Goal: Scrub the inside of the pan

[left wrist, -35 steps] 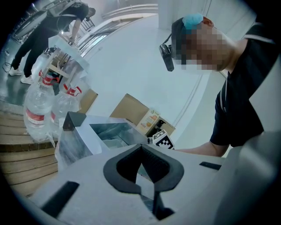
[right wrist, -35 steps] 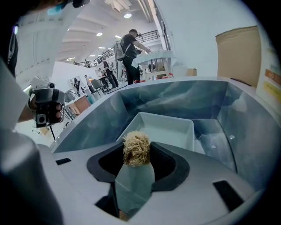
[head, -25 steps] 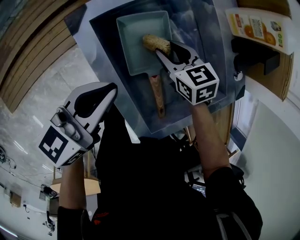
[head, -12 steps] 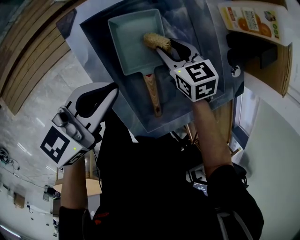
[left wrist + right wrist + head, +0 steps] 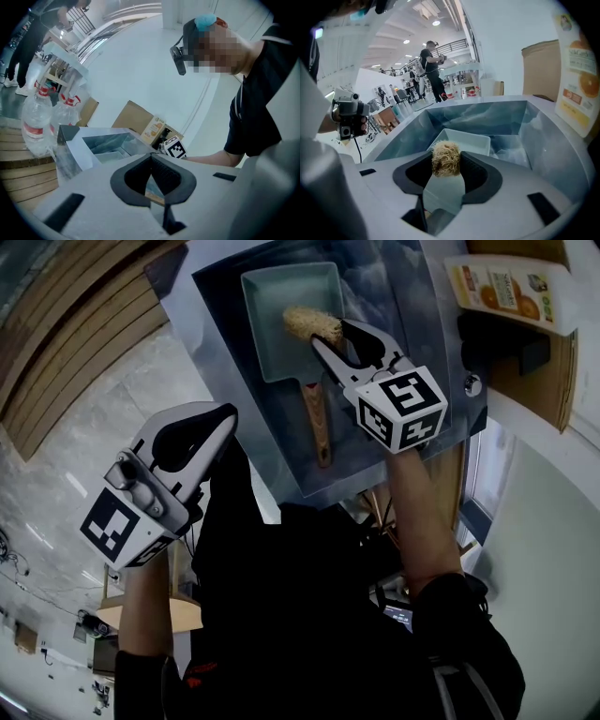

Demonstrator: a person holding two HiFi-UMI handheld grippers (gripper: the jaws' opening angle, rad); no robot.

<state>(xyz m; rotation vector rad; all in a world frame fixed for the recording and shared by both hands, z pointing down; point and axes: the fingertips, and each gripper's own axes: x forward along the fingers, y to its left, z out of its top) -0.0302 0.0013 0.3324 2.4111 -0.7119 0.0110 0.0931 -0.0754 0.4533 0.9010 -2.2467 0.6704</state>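
A pale teal square pan with a wooden handle lies in a metal sink. My right gripper is shut on a straw-coloured scrubber, which sits over the pan's right inner side. In the right gripper view the scrubber is pinched between the jaws with the pan just beyond. My left gripper hangs off the sink's left edge, away from the pan, its jaws together and holding nothing.
An orange-printed carton stands at the sink's right rim, beside a dark object. Water bottles stand on a wooden slatted counter at the left. People stand far off in the hall.
The whole view shifted a little; the right gripper with the scrubber stays at the pan's right inner side, moved slightly toward the pan's far end. The left gripper keeps its place.
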